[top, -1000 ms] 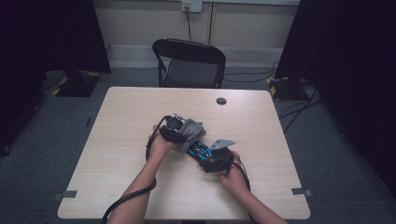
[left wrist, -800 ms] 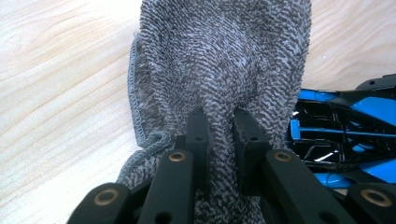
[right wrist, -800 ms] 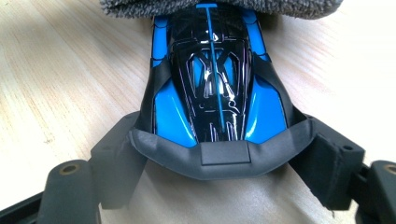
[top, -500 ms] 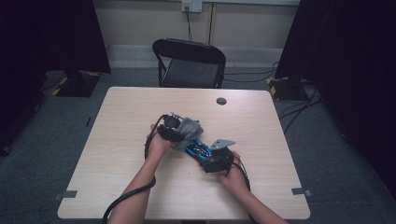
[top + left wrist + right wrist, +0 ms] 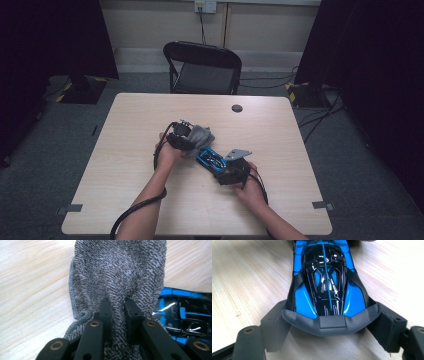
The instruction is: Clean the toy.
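A blue and black toy car [image 5: 325, 282] lies on the wooden table [image 5: 130, 125], its dark rear wing held between the wide-set jaws of my right gripper [image 5: 330, 326]. In the high view the car [image 5: 210, 159] sits mid-table, with the right gripper [image 5: 224, 169] at its near end. My left gripper [image 5: 117, 302] is shut on a bunched grey towelling cloth [image 5: 117, 272], which rests against the car's far end [image 5: 182, 312]. From above, the cloth [image 5: 201, 135] covers the car's nose beside the left gripper [image 5: 192, 144].
A small dark round disc [image 5: 237, 108] sits near the table's far edge. A black folding chair [image 5: 202, 65] stands behind the table. Cables trail from both grippers off the near edge.
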`<state>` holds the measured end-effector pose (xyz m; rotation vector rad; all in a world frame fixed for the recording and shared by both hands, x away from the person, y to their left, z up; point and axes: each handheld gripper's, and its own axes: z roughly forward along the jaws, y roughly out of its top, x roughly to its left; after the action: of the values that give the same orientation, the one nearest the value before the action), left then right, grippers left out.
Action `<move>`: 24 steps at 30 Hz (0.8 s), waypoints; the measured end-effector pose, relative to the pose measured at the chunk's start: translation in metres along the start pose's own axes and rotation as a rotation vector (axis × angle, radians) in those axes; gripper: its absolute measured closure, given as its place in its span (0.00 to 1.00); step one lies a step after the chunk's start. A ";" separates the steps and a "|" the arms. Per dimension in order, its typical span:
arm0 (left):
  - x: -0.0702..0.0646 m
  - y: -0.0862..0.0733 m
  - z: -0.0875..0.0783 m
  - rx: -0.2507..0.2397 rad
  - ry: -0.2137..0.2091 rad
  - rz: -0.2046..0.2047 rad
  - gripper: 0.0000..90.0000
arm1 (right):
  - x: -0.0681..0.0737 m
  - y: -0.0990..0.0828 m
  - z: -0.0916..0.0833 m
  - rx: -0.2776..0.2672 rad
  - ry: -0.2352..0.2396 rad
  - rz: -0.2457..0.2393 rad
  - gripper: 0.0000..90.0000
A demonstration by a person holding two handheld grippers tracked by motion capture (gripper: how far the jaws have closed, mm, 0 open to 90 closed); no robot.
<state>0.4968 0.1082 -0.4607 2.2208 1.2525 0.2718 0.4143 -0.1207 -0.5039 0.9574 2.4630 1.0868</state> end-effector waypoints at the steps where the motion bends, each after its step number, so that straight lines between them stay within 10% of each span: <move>1: 0.000 0.000 0.000 0.000 0.001 -0.004 0.88 | 0.000 0.000 0.000 0.000 0.000 0.000 0.26; 24: 0.020 -0.007 0.002 0.026 0.070 -0.036 0.88 | 0.000 0.000 0.000 0.001 0.000 0.000 0.26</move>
<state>0.5035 0.1269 -0.4677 2.2256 1.3380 0.3233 0.4143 -0.1208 -0.5039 0.9571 2.4638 1.0863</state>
